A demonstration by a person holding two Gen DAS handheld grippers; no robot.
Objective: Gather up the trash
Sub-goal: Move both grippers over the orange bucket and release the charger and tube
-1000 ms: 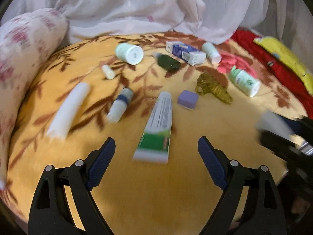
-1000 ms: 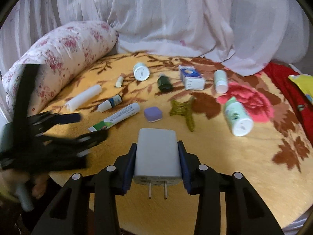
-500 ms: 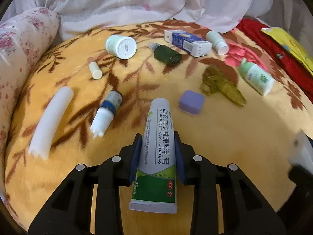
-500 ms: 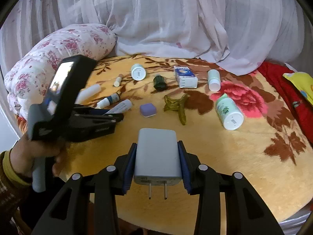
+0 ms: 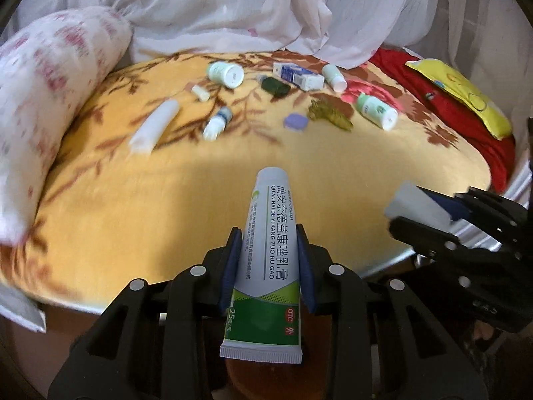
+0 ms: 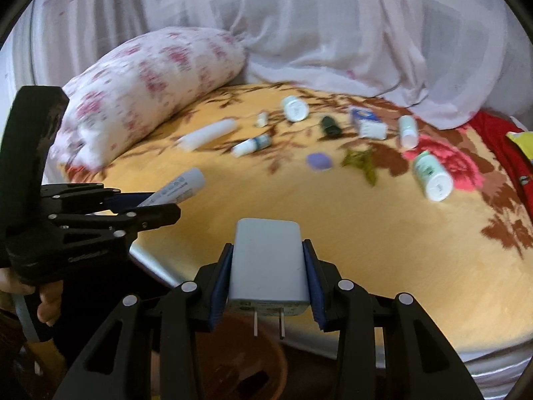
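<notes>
A person stood at the near edge of a bed covered by a yellow flowered blanket [image 5: 166,213], holding a gripper in each hand. The left gripper [image 5: 268,266] pinched a green-and-white ointment tube [image 5: 266,266] between its fingers, lifted clear of the blanket just past that edge. The right gripper [image 6: 268,273] clamped a grey wall charger [image 6: 266,263], prongs pointing back toward the camera. Toward the far edge lay small bottles, a white tube [image 5: 155,126], a blue-and-white box [image 5: 298,75], a purple square [image 5: 295,122] and a green hair clip [image 5: 329,116], well apart from both grippers. Below the near edge sat something round and brown [image 6: 240,363], possibly a bin. The step looked like carrying both items away to drop; next, each gripper would need to hang over the container and let go.
</notes>
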